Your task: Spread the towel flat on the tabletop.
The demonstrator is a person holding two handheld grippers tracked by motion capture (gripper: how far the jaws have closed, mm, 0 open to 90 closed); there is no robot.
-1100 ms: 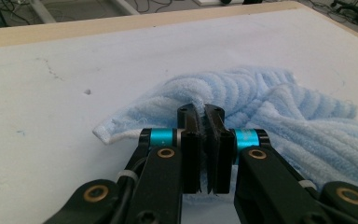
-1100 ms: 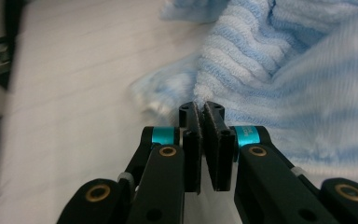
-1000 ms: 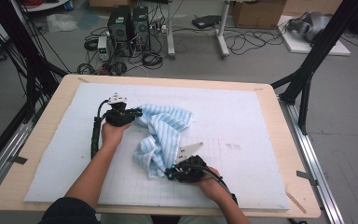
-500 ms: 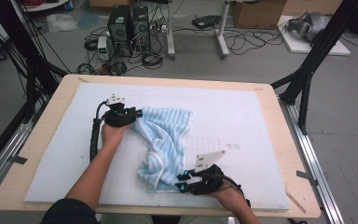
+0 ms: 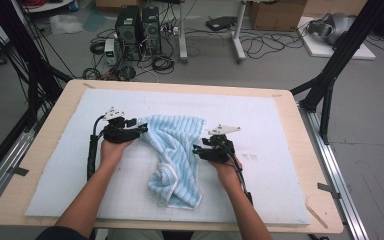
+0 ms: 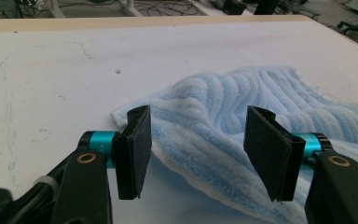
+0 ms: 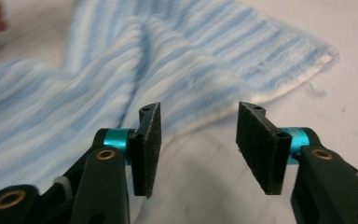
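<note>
A rumpled light-blue striped towel [image 5: 172,157] lies on the white-padded surface [image 5: 280,125], roughly at its middle, and it runs lengthwise from the far edge toward the near edge. Its wider, flatter end sits toward the far edge, and the narrower bunched end trails down toward the near edge, where the cloth folds over itself.

The left gripper [image 5: 139,131] sits at the towel's far-left corner with its jaws spread wide. In the left gripper view [image 6: 198,151], the corner of the cloth lies between and just beyond the two pads, and nothing is pinched. The ribs of the towel run away from this gripper toward the right side of the surface.

The right gripper [image 5: 196,150] rests against the towel's right-hand edge, a little nearer the near edge of the surface than the left one. Its jaws are open too. In the right gripper view [image 7: 198,144], the pale hem of the towel passes just ahead of the pads, and its far-right corner pokes out beyond the right pad. Bare surface shows between the pads.

Both grippers are about equally close to the cloth, each facing inward from its own side. My guess is that each is about to take a far corner. The left gripper looks better placed, since cloth is already inside its jaws. The right gripper would need to push forward toward the hem.
</note>
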